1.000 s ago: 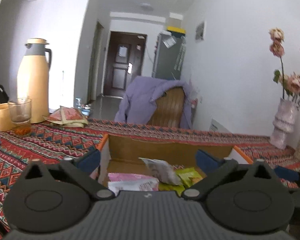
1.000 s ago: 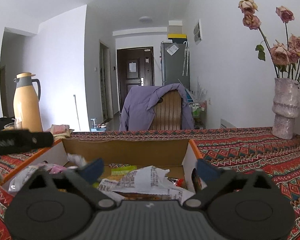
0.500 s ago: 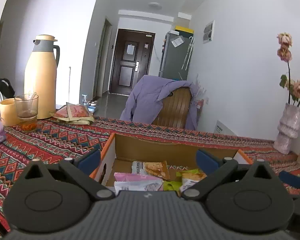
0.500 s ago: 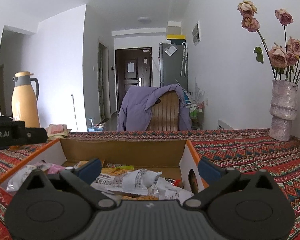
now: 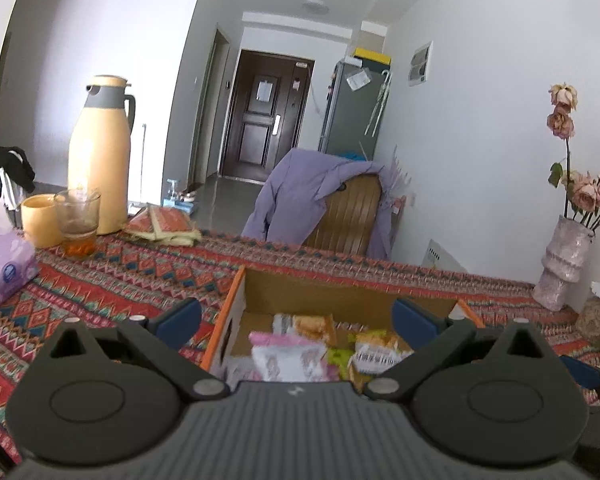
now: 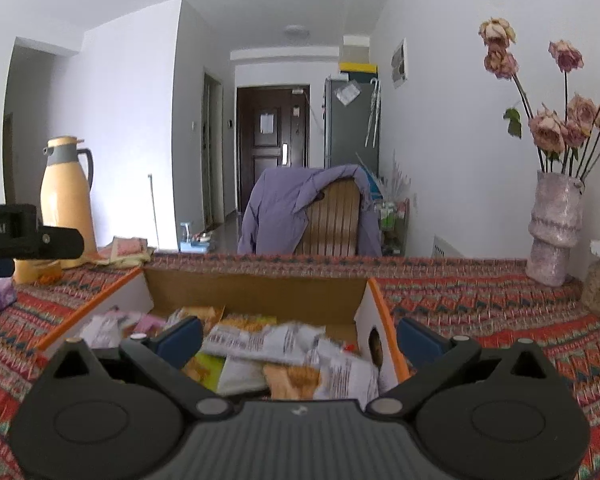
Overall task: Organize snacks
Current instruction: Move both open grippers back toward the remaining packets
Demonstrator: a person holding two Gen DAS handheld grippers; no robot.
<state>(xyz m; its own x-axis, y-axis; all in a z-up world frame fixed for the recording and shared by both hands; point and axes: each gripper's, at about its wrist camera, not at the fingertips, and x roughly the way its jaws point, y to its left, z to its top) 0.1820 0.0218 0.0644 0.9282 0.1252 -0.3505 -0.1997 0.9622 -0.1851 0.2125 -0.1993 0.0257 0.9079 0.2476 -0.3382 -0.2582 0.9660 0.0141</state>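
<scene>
While both grippers hover empty, step looks like between picks. Red patterned tablecloth carries open orange-edged cardboard box, at 12 o'clock of both cameras. Crinkled snack packets piled inside. Left gripper spread wide; right gripper spread wide. Next move likely needs loose packet elsewhere; none visible.
</scene>
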